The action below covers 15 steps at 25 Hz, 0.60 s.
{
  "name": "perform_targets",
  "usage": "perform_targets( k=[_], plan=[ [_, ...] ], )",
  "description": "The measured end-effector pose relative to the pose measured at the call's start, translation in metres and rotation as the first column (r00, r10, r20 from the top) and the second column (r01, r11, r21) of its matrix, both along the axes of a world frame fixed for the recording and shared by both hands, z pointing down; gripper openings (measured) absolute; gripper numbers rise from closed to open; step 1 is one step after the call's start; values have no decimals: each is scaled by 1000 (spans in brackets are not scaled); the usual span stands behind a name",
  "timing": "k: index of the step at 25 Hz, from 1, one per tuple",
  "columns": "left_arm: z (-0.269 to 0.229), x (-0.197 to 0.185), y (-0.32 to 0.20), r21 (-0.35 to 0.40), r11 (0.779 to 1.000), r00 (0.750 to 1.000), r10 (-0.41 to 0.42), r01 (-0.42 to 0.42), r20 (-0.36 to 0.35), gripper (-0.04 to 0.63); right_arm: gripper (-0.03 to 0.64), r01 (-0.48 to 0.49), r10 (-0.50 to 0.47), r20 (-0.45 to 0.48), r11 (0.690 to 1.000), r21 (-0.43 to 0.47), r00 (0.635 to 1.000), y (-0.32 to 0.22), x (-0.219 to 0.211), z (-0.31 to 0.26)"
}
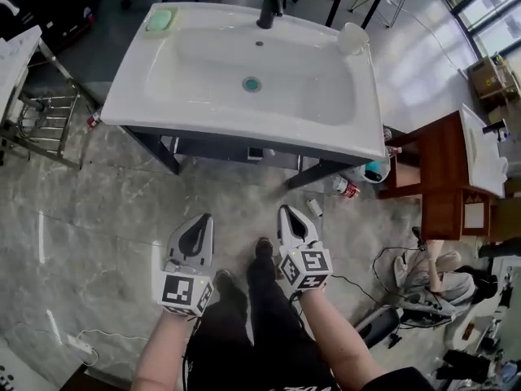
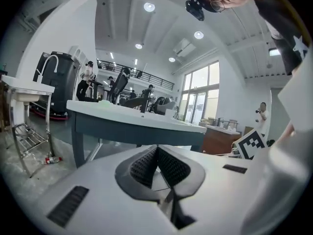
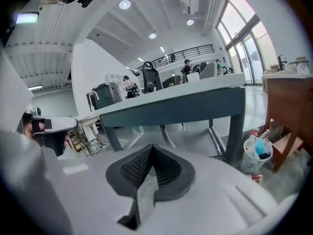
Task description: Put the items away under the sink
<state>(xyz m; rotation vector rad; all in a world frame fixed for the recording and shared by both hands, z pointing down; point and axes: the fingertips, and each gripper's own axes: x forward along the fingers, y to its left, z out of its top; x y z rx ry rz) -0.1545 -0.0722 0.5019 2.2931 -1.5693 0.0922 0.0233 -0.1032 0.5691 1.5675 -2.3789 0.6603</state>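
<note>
"Two hand-held grippers, then. What is in them?"

"Nothing. The left hand-held gripper (image 1: 204,218) has its ribbed black pads (image 2: 144,164) pressed together, and the right hand-held gripper (image 1: 287,211) is just as tightly closed. They sit side by side above the grey marbled floor (image 1: 98,210), either side of the person's dark shoes."

"What lies around them?"

"At twelve o'clock stands the white rectangular ceramic sink (image 1: 163,108) on dark legs. A black faucet (image 1: 271,2) rises at its far rim, with a pale green pad (image 1: 160,19) at its eleven o'clock corner and a white cup (image 1: 352,37) at one o'clock. A chrome wire rack (image 1: 41,120) stands at ten o'clock and a brown wooden cabinet (image 1: 431,177) at three."

"And the items?"

"At two o'clock from the right hand-held gripper, by the sink's right front leg. A white mesh basket (image 1: 374,171) with a blue bottle (image 3: 259,148) in it stands on the floor between that leg and the cabinet. A red-and-white can (image 1: 346,188) lies just beside it. A small white object (image 1: 314,208) lies nearer the hand-held grippers; I cannot tell what it is."
</note>
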Motion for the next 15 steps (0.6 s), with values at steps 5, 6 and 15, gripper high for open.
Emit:
perform_targets(
  k=[5, 6, 15],
  plan=[
    [-48, 29, 12, 16, 999, 999, 42, -42, -34, 9, 2, -5, 4, 23, 998, 65, 1000, 22, 16, -68],
    [-59, 35, 16, 27, 998, 998, 54, -53, -29, 9, 2, -10, 8, 31, 997, 82, 999, 25, 20, -81],
    [-128, 72, 67, 95, 995, 1000, 14, -15, 13, 9, 2, 38, -54, 92, 987, 159, 994, 85, 58, -149]
  ],
)
